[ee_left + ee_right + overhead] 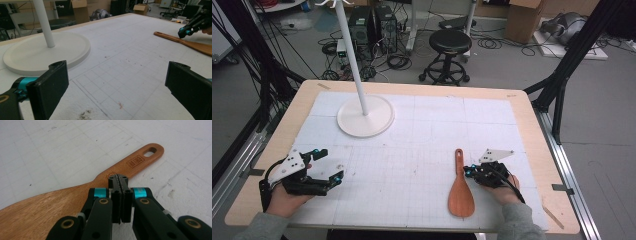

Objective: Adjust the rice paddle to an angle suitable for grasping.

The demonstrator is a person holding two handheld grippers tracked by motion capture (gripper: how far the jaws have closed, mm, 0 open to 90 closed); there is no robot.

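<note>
A wooden rice paddle [460,187] lies flat on the white gridded mat, handle pointing away, blade toward the front edge. My right gripper [468,171] is shut with nothing between its jaws, its tip right at the paddle's neck [110,176] from the right side; whether it touches the wood I cannot tell. In the right gripper view the two pads meet just over the paddle [75,197]. My left gripper [331,169] rests at the front left of the table, jaws wide apart and empty. Its own view shows the mat between its fingers [50,87] and the paddle [190,43] far off.
A white stand with a round base [364,116] and upright pole [352,50] occupies the back left of the mat. The wooden table edge [532,115] frames the mat. Beyond the table are a black stool [450,42], computer cases, cables and black frame legs.
</note>
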